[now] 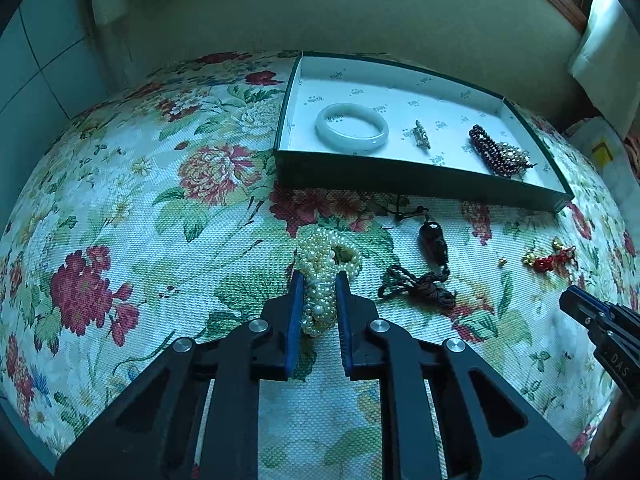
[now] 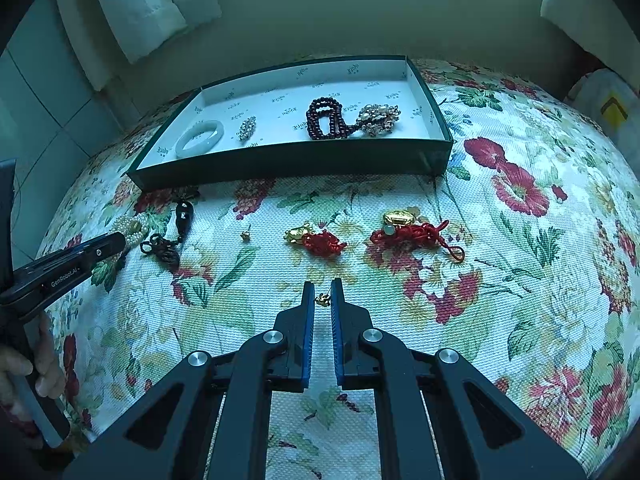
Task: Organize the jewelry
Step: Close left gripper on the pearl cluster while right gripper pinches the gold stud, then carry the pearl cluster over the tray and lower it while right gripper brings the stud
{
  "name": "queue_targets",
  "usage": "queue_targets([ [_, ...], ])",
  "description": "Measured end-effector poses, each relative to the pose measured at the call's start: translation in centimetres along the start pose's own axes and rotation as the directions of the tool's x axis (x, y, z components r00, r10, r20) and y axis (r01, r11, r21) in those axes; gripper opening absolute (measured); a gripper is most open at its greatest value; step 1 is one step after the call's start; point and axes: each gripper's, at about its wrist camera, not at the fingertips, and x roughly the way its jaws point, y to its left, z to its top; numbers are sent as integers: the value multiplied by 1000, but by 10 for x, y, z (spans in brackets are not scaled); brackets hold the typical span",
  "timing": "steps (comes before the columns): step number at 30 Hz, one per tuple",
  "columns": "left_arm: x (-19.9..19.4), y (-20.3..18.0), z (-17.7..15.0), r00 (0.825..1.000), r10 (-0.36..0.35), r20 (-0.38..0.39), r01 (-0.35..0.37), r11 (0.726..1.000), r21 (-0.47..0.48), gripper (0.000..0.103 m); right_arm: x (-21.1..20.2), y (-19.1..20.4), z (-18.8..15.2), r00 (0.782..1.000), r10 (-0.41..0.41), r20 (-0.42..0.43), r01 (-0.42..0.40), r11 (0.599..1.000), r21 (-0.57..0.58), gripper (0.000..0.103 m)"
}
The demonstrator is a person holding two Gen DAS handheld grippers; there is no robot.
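My left gripper (image 1: 319, 278) is shut on a bunch of cream pearl strands (image 1: 326, 276) that rests on the floral cloth. My right gripper (image 2: 322, 286) is closed around a small gold earring (image 2: 323, 300) low over the cloth. The dark green box (image 1: 416, 182) at the back holds a white jade bangle (image 1: 351, 125), a small brooch (image 1: 421, 134), dark red beads (image 1: 486, 148) and a gold cluster piece (image 1: 512, 156). On the cloth lie a black pendant on a cord (image 1: 434, 248), two red knotted charms with gold pieces (image 2: 320, 240) (image 2: 412, 230) and a tiny gold stud (image 2: 245, 235).
The table has a floral cloth (image 2: 520, 280) and ends at a wall behind the box. The right gripper shows at the right edge of the left wrist view (image 1: 600, 320). The left gripper and a hand show at the left of the right wrist view (image 2: 60, 268).
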Motion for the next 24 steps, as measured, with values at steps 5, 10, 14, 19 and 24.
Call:
queue_targets([
  [5,-15,-4,4,1000,-18,24,18,1000,-1,16,-6,2,3,1000,3,13,-3,1000,-3,8],
  [10,-30,-12,11,998,-45,54,44,999,13,16,-15,4,8,999,6,35,-5,1000,-6,8],
  [14,-38,-19,19,995,-66,75,64,998,21,16,-22,6,15,998,8,58,-8,1000,-12,8],
  [19,-42,-27,34,991,-85,100,81,996,35,16,-28,9,29,996,10,94,-8,1000,-26,8],
  [24,-41,-38,54,987,-93,134,86,995,57,16,-31,12,54,990,13,141,-6,999,-46,8],
])
